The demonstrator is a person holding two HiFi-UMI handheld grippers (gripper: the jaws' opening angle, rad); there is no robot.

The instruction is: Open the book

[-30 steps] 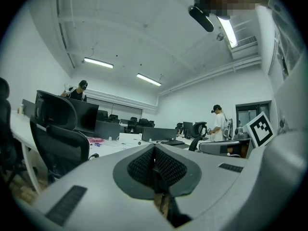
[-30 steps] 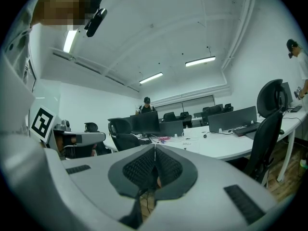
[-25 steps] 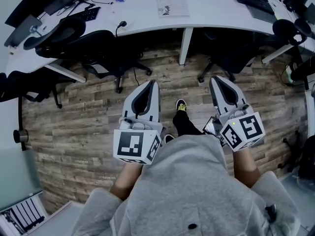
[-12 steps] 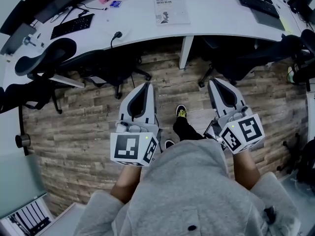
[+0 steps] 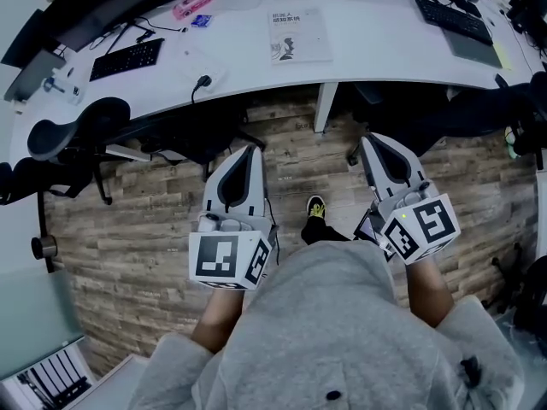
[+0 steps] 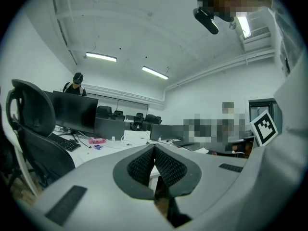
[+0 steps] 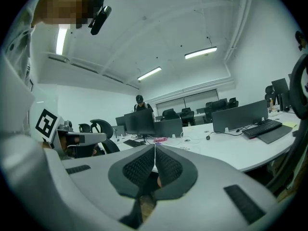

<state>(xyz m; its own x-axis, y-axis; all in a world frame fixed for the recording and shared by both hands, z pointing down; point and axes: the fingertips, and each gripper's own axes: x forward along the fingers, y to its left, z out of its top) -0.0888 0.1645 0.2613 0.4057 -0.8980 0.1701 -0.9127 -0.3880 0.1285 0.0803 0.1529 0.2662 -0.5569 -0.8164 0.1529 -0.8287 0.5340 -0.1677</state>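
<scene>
Left tongs (image 5: pixel 253 152) and right tongs (image 5: pixel 371 141) are both closed and empty. The closed book (image 5: pixel 300 36) lies ahead on the white bench (image 5: pixel 393 37), well apart from them. Approach seems under way; next, reach its cover edge.

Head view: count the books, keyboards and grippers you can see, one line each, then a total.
book: 1
keyboards: 2
grippers, left and right: 2
total: 5
</scene>
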